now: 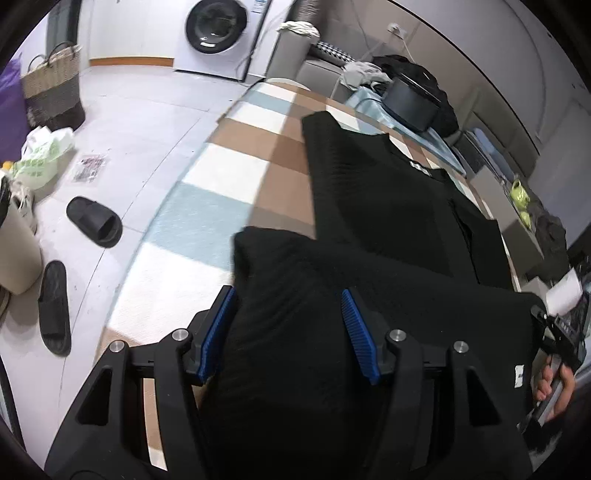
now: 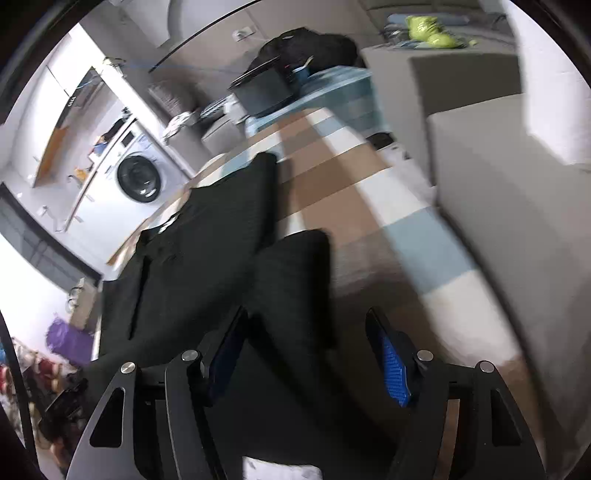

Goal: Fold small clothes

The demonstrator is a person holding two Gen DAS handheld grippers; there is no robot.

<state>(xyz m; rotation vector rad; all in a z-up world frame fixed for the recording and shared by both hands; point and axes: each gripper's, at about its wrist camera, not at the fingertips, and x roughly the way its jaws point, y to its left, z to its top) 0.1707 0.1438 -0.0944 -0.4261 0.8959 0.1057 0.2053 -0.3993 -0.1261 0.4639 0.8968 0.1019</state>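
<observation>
- Spreading apart over a black garment [image 1: 388,206], the left gripper [image 1: 288,295] shows two blue ribbed pads [image 1: 218,332] standing wide; a folded black flap lies between them and the left pad runs just beside its edge, but no squeeze on the cloth shows.
- One hand [image 1: 556,387] appears at the right edge of the left wrist view, wrapped round the handle of the other tool.
- The right gripper [image 2: 306,328] also stands wide, its two blue pads [image 2: 395,369] apart; the black fabric lies between them, nearer the left pad, the right pad over bare cloth cover.
- One black garment lies flat on a table under a checked cloth [image 1: 236,155] of brown, white and pale blue squares, its lower part folded up toward the near edge, one white neck label [image 1: 419,166] at its far end.
- Left on the floor lie two black slippers [image 1: 94,221], one green-and-white plastic bag [image 1: 40,155] and, further off, one woven basket [image 1: 51,88].
- Beyond the garment, at the table's far end, sits one dark tub [image 1: 410,107] with dark clothes heaped behind it.
- Farthest back stands one white washing machine [image 1: 218,29].
- Two yellow-green items [image 1: 521,199] sit at the right; what they are I cannot tell.
</observation>
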